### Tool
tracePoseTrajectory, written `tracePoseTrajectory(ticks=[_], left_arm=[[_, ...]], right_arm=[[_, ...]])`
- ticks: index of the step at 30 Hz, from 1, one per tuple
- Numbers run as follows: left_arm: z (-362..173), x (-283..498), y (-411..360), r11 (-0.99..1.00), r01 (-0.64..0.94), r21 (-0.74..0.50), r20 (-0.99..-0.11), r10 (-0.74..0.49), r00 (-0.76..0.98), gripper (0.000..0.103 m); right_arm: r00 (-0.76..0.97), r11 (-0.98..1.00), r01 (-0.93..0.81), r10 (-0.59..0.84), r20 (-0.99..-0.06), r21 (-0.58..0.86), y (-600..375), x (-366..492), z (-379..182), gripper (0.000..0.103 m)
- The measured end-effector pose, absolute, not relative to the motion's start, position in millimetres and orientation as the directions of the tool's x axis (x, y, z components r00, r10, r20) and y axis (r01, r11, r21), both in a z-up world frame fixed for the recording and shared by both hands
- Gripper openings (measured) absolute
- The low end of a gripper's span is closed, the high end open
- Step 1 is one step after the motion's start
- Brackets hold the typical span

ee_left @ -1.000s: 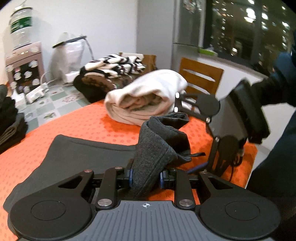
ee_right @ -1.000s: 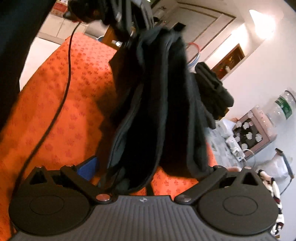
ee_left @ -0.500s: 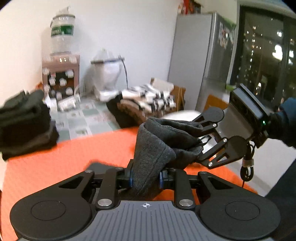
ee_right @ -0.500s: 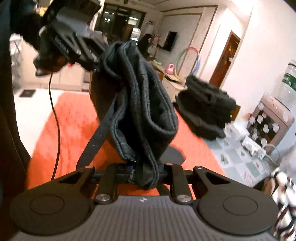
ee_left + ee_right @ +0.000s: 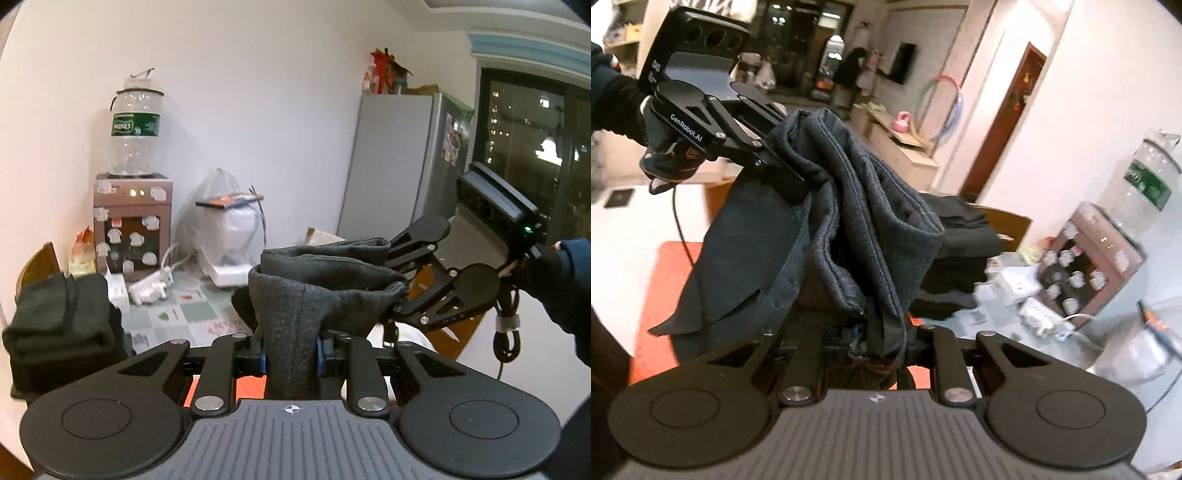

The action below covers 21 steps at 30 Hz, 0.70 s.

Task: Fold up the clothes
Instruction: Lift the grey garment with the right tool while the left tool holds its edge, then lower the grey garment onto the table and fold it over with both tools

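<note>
Left gripper (image 5: 290,350): jaws closed on a bunched edge of the grey garment (image 5: 317,291), blue pads pressed into the cloth either side. Right gripper (image 5: 877,341): likewise clamped on several layers of the same garment, hems stacked between the jaws.

Garment position: held in the air between the two grippers, above the orange cloth (image 5: 670,258), which shows only in slivers below. In the right wrist view the garment hangs doubled in thick folds; a loose flap trails down on the side towards the orange cloth. Not flat, not yet a tidy fold.

Judgement on the step: this looks like a carry or a fold-over with both ends pinched. To do it well, keep both grips firm, hold the two ends level so the layers stay aligned, and lower evenly onto the orange cloth so the trailing flap lands flat, not tucked under.

Beyond the garment: a dark pile (image 5: 61,325) of clothes sits just past the orange cloth; water dispenser (image 5: 133,218) stands farther off by the wall.
</note>
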<state>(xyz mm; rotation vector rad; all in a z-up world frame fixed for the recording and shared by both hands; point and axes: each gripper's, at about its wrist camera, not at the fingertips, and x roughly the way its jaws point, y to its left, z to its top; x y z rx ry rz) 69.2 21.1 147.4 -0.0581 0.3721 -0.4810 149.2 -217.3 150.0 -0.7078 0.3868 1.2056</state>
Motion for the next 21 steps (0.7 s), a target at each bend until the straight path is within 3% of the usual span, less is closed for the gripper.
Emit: tracePoseTrajectory(ticks=[8, 12, 16, 21], left_arm=[[152.8, 102.2, 23.0, 0.894, 0.447, 0.0, -0.257, -0.432, 0.864, 0.025], [120.9, 86.6, 15.6, 0.882, 0.469, 0.036, -0.308, -0.437, 0.845, 0.025], [89.1, 71.0, 8.2, 0.868, 0.492, 0.071, -0.359, -0.438, 0.824, 0.026], [37.2, 17.6, -13.2, 0.867, 0.498, -0.019, -0.432, -0.456, 0.778, 0.025]], right_arm=[[0.523, 0.34, -0.846, 0.679, -0.515, -0.41, -196.9, 180.1, 162.0, 0.021], [0.549, 0.358, -0.826, 0.684, -0.48, -0.435, -202.6, 171.0, 145.0, 0.021], [0.522, 0.318, -0.841, 0.687, -0.505, -0.437, -210.7, 150.1, 91.0, 0.021], [0.454, 0.289, -0.887, 0.691, -0.562, -0.361, -231.0, 109.5, 33.5, 0.02]])
